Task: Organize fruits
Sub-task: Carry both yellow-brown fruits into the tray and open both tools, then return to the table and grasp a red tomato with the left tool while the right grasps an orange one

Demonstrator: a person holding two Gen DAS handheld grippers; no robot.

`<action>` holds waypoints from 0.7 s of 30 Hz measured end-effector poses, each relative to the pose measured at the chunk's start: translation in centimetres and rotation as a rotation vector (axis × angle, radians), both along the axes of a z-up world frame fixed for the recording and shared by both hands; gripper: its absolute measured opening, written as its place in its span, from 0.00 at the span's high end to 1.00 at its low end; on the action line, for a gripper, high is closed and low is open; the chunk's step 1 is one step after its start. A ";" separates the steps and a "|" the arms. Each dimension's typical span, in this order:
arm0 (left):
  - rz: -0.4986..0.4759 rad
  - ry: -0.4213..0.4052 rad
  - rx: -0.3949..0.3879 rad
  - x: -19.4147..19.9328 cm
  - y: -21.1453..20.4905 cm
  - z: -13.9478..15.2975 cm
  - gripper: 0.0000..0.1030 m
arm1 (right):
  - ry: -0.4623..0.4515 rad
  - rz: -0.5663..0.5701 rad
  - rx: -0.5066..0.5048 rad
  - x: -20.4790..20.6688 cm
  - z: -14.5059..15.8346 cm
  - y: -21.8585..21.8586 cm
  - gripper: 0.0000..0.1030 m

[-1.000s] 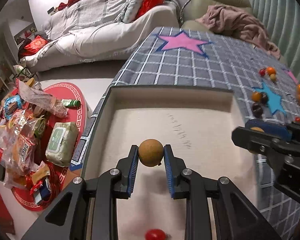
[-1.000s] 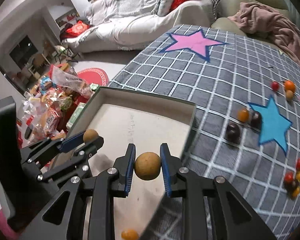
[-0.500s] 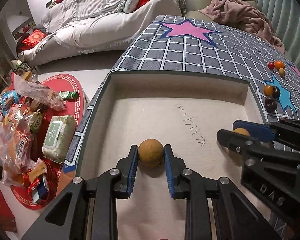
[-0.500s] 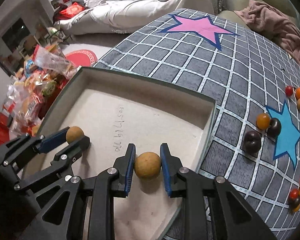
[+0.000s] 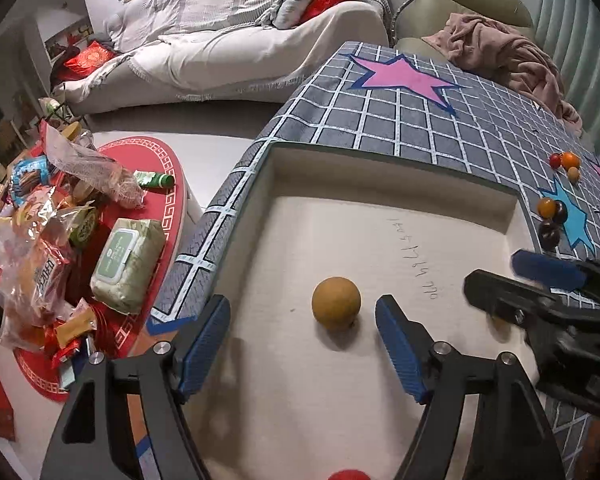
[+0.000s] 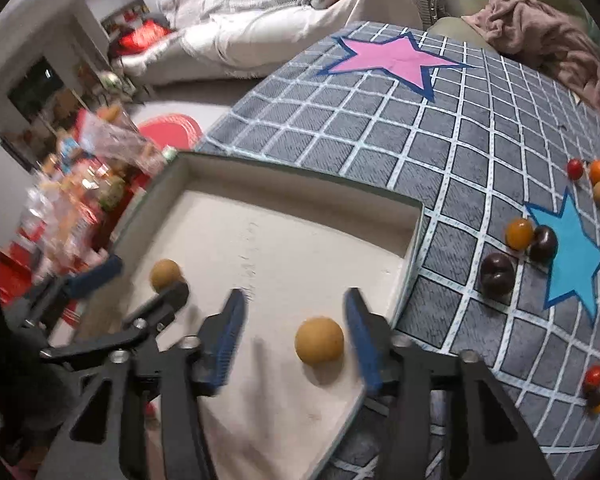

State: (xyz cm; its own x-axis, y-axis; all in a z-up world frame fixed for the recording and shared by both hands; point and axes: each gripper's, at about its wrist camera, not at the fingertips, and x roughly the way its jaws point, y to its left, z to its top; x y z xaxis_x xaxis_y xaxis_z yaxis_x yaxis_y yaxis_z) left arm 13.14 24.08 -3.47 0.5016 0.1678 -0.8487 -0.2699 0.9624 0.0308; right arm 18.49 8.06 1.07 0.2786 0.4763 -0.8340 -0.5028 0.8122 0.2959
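red fruit (image 5: 348,475) cut off at frame's bottom edge.

Rug (image 6: 384,140): grey with a white grid, a pink star and a light blue star, both edged dark blue.
Box (image 5: 380,184): cream inside, dark green rim.
Round fruits (image 5: 335,303) (image 6: 319,340): tan brown.
Loose fruits (image 6: 519,233): orange, red, dark purple.
Jaws: black with blue pads (image 5: 398,344).
Wipes pack (image 5: 128,262): pale green.

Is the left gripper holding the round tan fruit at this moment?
No, the left gripper is open, and the round tan fruit rests on the tray floor.
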 end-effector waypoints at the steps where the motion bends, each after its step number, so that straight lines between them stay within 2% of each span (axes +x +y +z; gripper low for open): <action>1: -0.008 0.002 0.003 -0.1 -0.2 0.1 0.19 | -0.008 -0.003 0.014 -0.2 0.3 0.0 0.07; 2: -0.014 -0.003 0.008 -0.3 -0.5 0.3 0.17 | -0.015 -0.006 0.021 -0.4 0.7 0.0 0.00; 5: -0.022 -0.020 0.031 -0.9 -1.2 1.0 0.15 | -0.032 0.000 0.035 -1.0 1.8 -0.3 0.00; 9: -0.033 -0.020 0.019 -1.5 -1.7 1.5 0.15 | -0.055 -0.031 0.050 -1.5 3.0 -2.0 0.00; 15: -0.061 -0.033 -0.001 -2.7 -3.6 2.8 0.15 | -0.052 -0.117 0.076 -2.1 3.7 -6.4 0.00; 21: -0.134 -0.054 -0.015 -3.9 -7.5 4.2 0.15 | -0.045 -0.194 0.064 -3.4 3.4 -11.2 0.00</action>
State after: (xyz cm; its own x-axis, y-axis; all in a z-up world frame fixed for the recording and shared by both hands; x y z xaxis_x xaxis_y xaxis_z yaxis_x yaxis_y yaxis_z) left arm 9.22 16.58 0.73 0.5632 0.0836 -0.8221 -0.1402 0.9901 0.0047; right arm 15.05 -3.14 4.45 0.4066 0.4613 -0.7886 -0.3524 0.8755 0.3305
